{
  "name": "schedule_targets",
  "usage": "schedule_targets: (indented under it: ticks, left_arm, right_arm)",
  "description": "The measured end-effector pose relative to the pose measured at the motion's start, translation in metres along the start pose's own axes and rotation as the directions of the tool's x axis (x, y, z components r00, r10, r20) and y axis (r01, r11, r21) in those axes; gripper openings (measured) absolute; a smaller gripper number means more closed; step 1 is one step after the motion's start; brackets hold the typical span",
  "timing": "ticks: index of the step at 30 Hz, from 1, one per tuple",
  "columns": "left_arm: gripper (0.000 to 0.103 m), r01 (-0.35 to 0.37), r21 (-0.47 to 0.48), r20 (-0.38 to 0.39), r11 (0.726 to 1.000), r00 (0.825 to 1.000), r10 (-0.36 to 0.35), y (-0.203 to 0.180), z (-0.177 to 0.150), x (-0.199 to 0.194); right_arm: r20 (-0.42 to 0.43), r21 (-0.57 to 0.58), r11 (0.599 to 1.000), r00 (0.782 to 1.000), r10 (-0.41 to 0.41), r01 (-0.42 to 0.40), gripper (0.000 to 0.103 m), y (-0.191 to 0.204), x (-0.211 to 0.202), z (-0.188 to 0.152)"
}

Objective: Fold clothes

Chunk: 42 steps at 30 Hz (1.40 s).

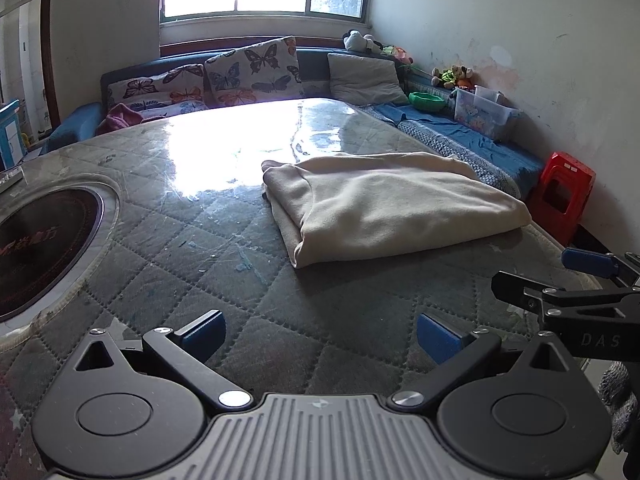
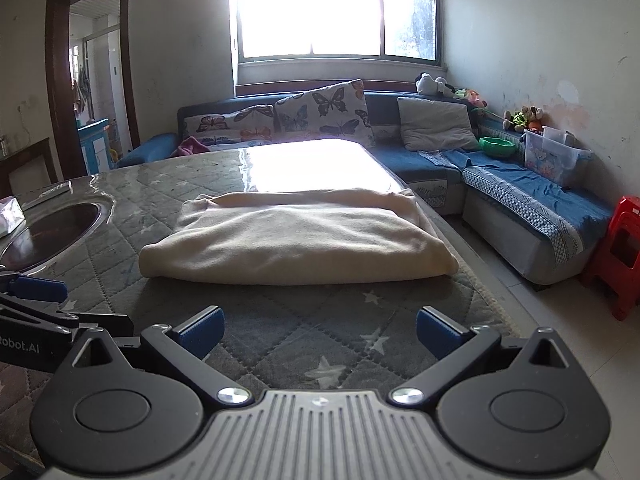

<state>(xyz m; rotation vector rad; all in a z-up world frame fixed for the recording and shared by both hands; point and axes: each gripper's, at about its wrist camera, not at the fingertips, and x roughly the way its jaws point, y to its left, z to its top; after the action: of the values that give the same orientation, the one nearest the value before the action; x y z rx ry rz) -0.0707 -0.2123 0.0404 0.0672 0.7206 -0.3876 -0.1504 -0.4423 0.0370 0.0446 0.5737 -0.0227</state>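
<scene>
Cream garment (image 2: 296, 236) lies folded in a neat bundle mid-frame on the counter (image 2: 280, 344). Both hand-held grippers, left (image 1: 318, 338) and right (image 2: 320, 334), hover released, holding nothing. Any further fold should pinch matched corners evenly.

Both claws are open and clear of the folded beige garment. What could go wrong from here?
1. The folded beige garment lies near the table's right edge; a push could slide it off.
2. The left claw and right claw hover close together and might collide.
3. Window glare on the tabletop hides the garment's far edge.
</scene>
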Motion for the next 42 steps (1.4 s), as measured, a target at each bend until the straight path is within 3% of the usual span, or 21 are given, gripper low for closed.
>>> schedule_targets:
  ticks: [42]
  left_arm:
    - [0.103,-0.008,0.015,-0.059,1.0,0.998,0.009,0.002,0.028,0.031]
  right_arm:
    - [-0.05,-0.01,1.0,0.998,0.025,-0.026,0.103,-0.004,0.036,0.02]
